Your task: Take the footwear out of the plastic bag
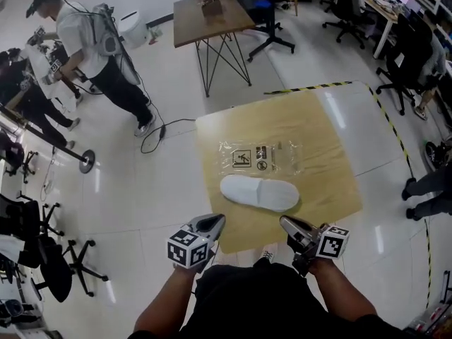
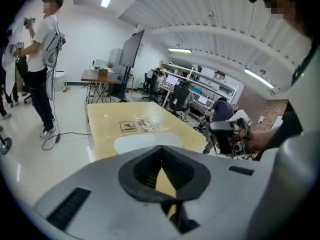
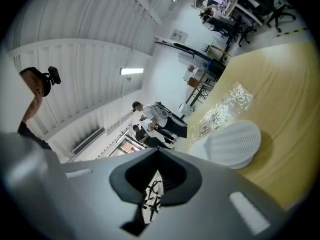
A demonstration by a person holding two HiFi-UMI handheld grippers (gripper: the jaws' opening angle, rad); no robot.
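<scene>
A pair of white slippers (image 1: 259, 193) lies stacked on the wooden table (image 1: 332, 189), outside the bag. Just beyond it lies the clear plastic bag (image 1: 260, 157), flat, with printed labels. My left gripper (image 1: 213, 222) is at the table's near edge, left of the slippers, shut and holding nothing. My right gripper (image 1: 287, 224) is at the near edge on the right, also shut and holding nothing. The left gripper view shows the slippers (image 2: 145, 141) and bag (image 2: 144, 124) past the closed jaws. The right gripper view shows the slippers (image 3: 232, 144) and bag (image 3: 227, 104) to the right of its closed jaws.
A person (image 1: 99, 48) stands at the far left beside other people. A second wooden table (image 1: 212, 20) stands beyond mine. A cable (image 1: 159, 133) lies on the floor at the left. Office chairs (image 1: 406, 62) are on the right. Yellow-black tape (image 1: 311, 87) edges the floor.
</scene>
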